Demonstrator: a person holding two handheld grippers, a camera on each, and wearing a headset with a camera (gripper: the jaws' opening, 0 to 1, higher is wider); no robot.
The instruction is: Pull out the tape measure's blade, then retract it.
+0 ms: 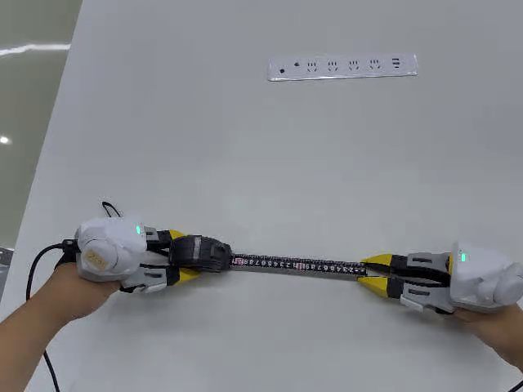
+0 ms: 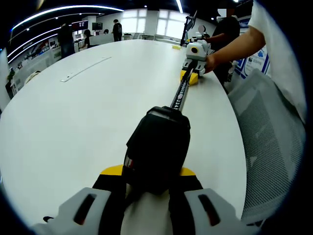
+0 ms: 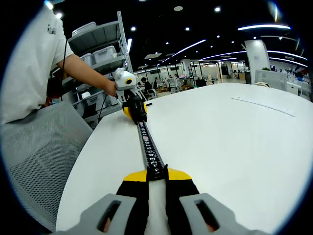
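The left gripper (image 1: 181, 255) clamps the tape case (image 1: 203, 252), and the right gripper (image 1: 376, 273) is pinched narrow on the blade (image 1: 294, 265) tip. The blade lies stretched between them, well nearer the person than the power strip (image 1: 342, 66).

Black tape measure (image 1: 200, 253) by the near edge of the white table (image 1: 245, 147), numbered blade (image 1: 296, 265) out straight rightward.

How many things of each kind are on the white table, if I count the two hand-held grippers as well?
Tape measure: 1 (black case, blade drawn out)
Grippers: 2 (left gripper shut on the tape measure's case, right gripper shut on the blade's end)
Power strip: 1
Total: 4
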